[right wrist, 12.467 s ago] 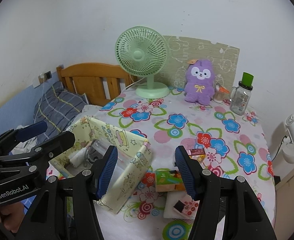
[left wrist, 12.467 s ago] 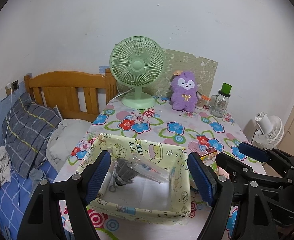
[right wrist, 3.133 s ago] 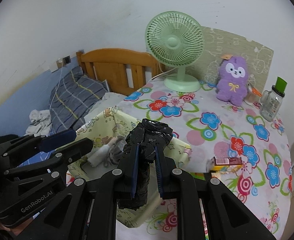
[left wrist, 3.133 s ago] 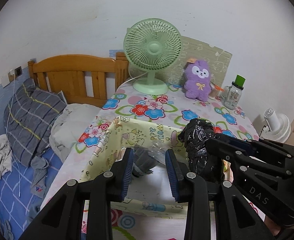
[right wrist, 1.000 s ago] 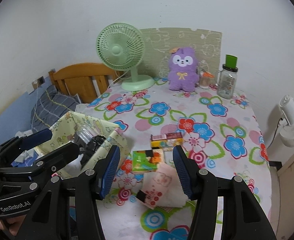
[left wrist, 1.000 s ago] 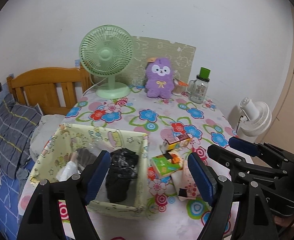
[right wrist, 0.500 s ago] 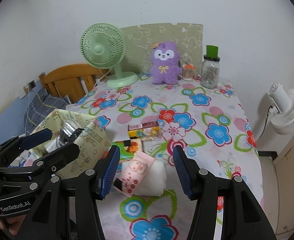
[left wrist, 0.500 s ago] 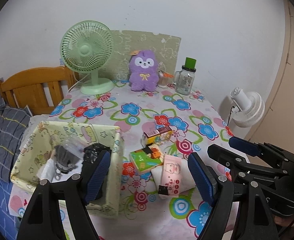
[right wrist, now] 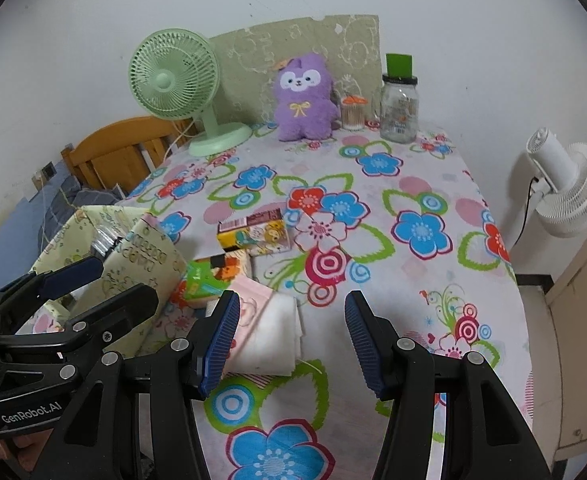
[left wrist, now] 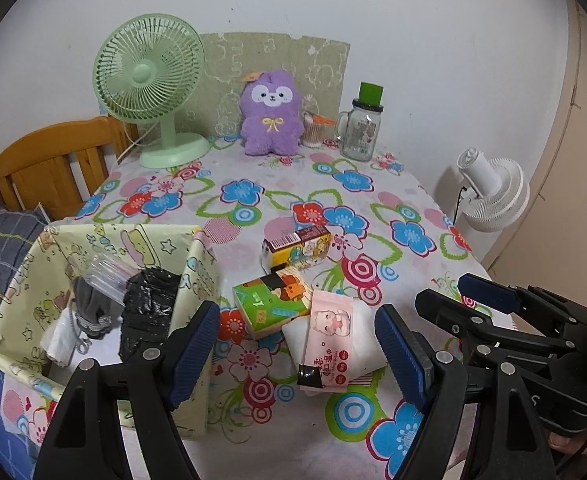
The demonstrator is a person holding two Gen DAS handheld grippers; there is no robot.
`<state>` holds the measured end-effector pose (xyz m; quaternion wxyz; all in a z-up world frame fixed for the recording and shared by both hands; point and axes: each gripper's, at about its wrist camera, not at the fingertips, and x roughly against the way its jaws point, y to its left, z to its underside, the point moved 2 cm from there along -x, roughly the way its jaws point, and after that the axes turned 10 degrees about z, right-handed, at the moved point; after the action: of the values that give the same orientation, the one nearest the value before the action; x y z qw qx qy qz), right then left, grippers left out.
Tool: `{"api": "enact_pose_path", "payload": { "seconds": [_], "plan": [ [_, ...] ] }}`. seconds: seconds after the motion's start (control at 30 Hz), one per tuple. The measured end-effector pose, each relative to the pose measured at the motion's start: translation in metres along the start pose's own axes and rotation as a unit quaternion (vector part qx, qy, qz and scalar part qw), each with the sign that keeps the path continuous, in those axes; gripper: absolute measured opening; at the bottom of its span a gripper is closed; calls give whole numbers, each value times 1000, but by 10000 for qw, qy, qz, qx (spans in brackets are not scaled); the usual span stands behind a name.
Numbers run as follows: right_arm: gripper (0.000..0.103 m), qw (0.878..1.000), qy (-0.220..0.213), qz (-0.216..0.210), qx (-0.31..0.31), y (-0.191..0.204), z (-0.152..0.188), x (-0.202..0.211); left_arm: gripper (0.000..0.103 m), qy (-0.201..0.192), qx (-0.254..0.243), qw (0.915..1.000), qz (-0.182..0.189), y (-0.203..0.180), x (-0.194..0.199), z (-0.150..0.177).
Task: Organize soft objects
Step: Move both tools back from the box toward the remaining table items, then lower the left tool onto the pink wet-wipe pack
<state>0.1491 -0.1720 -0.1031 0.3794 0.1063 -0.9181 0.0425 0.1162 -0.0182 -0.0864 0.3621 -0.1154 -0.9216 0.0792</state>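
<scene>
Both jaws stand spread and empty. The pink tissue pack [left wrist: 330,334] lies on the table between the left gripper [left wrist: 295,354] pads, basket [left wrist: 197,276] at nine o'clock — lower squarely, pinch its middle.

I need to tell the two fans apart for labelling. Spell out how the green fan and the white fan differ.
The green fan stands on the flowered table, upright on a round base; the white fan is off the table, beyond its right edge. The green fan's grille faces the camera; the white fan's faces away to the right, motor housing showing. Both are small and round.
</scene>
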Motion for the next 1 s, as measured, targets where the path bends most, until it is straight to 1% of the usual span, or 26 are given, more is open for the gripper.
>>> {"api": "enact_pose_path", "payload": {
  "seconds": [0.53,0.63,0.83,1.0],
  "plan": [
    [58,9994,341,52,-26,-12,11,-32,81,338,66,9994,18,1,-33,9],
    [58,9992,404,37,-32,-13,14,-38,81,320,-22,9994,-96,0,-36,10],
    [58,9989,472,29,-63,-15,17,-47,83,321,-85,9994,-133,-2,-39,10],
    [58,9990,448,34,-90,-18,16,-46,83,311,-81,9994,-125,-4,-39,8]
  ]
}}
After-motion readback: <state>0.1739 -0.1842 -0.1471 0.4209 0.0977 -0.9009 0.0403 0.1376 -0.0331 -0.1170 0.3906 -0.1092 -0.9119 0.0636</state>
